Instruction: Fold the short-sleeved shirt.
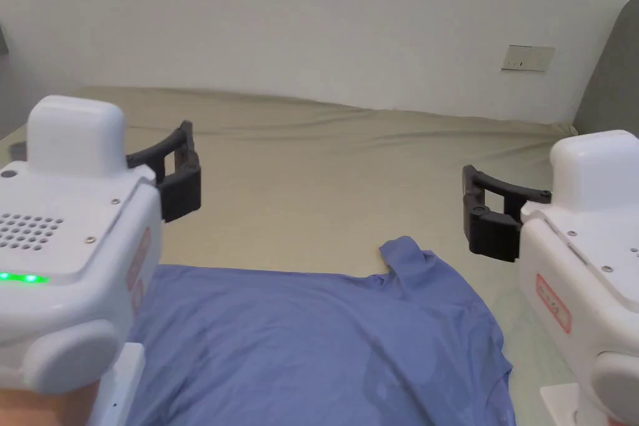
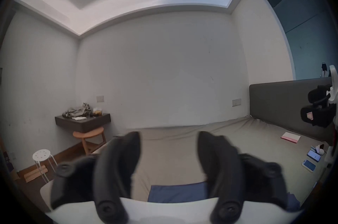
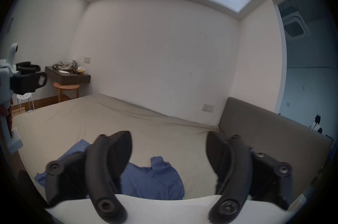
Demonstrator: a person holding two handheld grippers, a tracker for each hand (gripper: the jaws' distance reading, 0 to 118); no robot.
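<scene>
Jaws of both grippers stand wide apart with nothing between them: the left gripper [image 2: 169, 160] and the right gripper [image 3: 169, 156] hang in the air above the bed [image 1: 324, 178], each clear of the cloth. Below and between them the blue short-sleeved shirt [image 1: 324, 346] lies spread on the near part of the bed, its far edge fairly straight, one sleeve [image 1: 405, 259] poking up toward the wall.

By my judgement no fold is begun; this is the step of lining up for a first grasp. The next move calls for both grippers to drop to the cloth, pinch matching points on its two sides, and lift together so the fabric folds evenly.

Head view gives the shirt's broad layout, though its near edge is cut off. The right gripper view shows the crumpled sleeve closely. The left gripper view adds what look like phones [image 2: 311, 160] and a pink booklet [image 2: 290, 137] lying near the headboard [image 2: 285, 105].
</scene>
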